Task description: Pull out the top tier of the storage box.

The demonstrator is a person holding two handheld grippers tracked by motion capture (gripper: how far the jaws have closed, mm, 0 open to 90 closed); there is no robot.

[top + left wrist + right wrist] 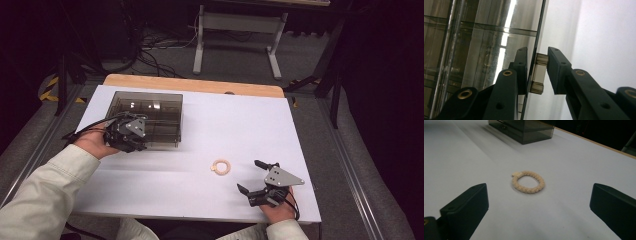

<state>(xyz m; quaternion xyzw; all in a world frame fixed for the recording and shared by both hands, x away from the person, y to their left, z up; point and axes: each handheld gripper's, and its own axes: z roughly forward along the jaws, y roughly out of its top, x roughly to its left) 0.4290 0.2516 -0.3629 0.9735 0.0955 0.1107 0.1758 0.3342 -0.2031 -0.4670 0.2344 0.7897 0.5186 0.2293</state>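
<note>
1. Step in hand, as judged from the layout: you are opening the smoked plastic drawer box (150, 117) so that the braided ring (221, 166) can go inside. The ring has not yet been picked up.

2. Left gripper (134, 136): its jaws are clenched on the small clear handle (538, 73) that projects from the box's front panel. In the left gripper view, one jaw sits behind the panel edge and the other presses the handle's outer face; the handle lies between the two pads.

3. Right gripper (255, 176): released, jaws spread wide and holding nothing. It rests low over the white table top (240, 125).

4. Location of the ring: it lies flat on the table directly ahead of the right gripper, centred between the two open jaws (528, 181) but well short of them. The box stands farther off beyond it.

5. Next move, left side: pull straight back along the jaw axis, keeping the grip square on the handle. A tilted pull is likely to let the handle slip from the pads or drag the whole box across the table.

6. Next move, right side: advance toward the ring, lower until the jaw tips straddle the braid, then close. The ring is thin and flat, so expect to need the tips almost touching the table.
</note>
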